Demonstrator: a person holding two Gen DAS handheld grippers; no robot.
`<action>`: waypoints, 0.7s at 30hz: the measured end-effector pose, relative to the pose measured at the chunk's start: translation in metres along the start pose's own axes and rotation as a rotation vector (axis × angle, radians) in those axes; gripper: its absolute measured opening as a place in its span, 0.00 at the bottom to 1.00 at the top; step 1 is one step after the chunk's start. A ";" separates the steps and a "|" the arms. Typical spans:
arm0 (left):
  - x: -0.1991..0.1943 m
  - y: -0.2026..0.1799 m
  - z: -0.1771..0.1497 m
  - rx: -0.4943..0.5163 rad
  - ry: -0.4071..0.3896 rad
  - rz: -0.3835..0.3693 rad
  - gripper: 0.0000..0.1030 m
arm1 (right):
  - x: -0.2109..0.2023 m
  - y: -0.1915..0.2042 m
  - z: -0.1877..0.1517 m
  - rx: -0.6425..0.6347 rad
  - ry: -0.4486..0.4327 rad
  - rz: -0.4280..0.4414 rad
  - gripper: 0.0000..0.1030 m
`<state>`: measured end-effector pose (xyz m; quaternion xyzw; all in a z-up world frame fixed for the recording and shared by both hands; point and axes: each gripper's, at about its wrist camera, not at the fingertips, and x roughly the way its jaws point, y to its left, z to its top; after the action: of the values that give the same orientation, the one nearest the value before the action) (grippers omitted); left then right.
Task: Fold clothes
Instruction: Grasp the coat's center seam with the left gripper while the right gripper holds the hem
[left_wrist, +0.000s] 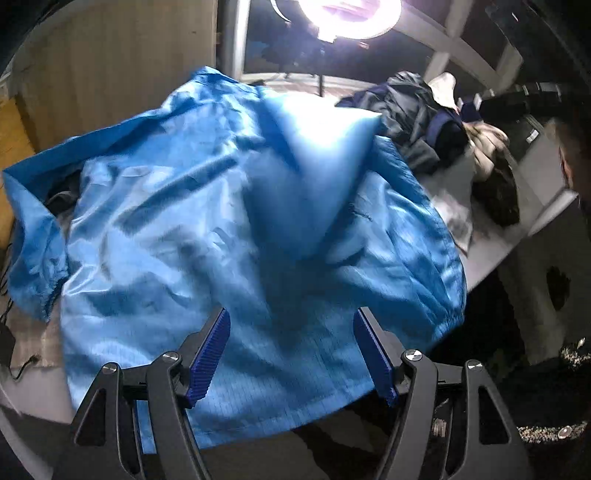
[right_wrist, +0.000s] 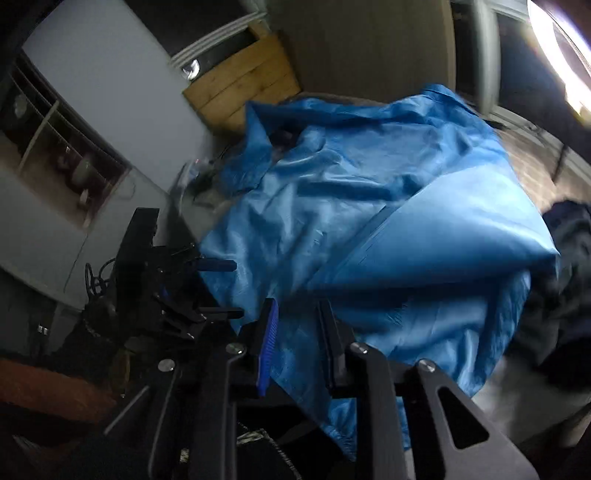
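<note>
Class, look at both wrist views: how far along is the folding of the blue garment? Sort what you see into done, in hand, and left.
Done: the blue garment is spread over the table, with one flap lying across it. In hand: nothing visibly gripped; the left gripper is open above the hem, and the right gripper has fabric between its parted jaws. Left: the remaining folds, plus the dark clothes pile.

Both grippers out front, one wide, one narrower

The left gripper (left_wrist: 291, 343) has its jaws spread wide with nothing clamped. The right gripper (right_wrist: 299, 332) shows a narrower gap; whether it grips anything is unclear.
</note>
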<state>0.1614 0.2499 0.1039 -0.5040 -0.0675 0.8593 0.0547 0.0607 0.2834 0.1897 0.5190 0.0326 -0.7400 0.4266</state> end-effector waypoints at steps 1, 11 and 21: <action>0.004 -0.005 0.000 0.032 0.008 -0.013 0.65 | -0.005 -0.011 -0.013 0.058 -0.041 -0.020 0.27; 0.081 -0.031 0.020 0.336 0.072 0.110 0.73 | 0.002 -0.157 -0.037 0.249 -0.022 -0.475 0.30; 0.133 -0.010 0.038 0.287 0.164 0.109 0.72 | 0.100 -0.209 -0.004 0.254 0.129 -0.320 0.30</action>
<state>0.0635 0.2792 0.0096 -0.5625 0.0881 0.8177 0.0850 -0.0854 0.3582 0.0256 0.6032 0.0482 -0.7616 0.2318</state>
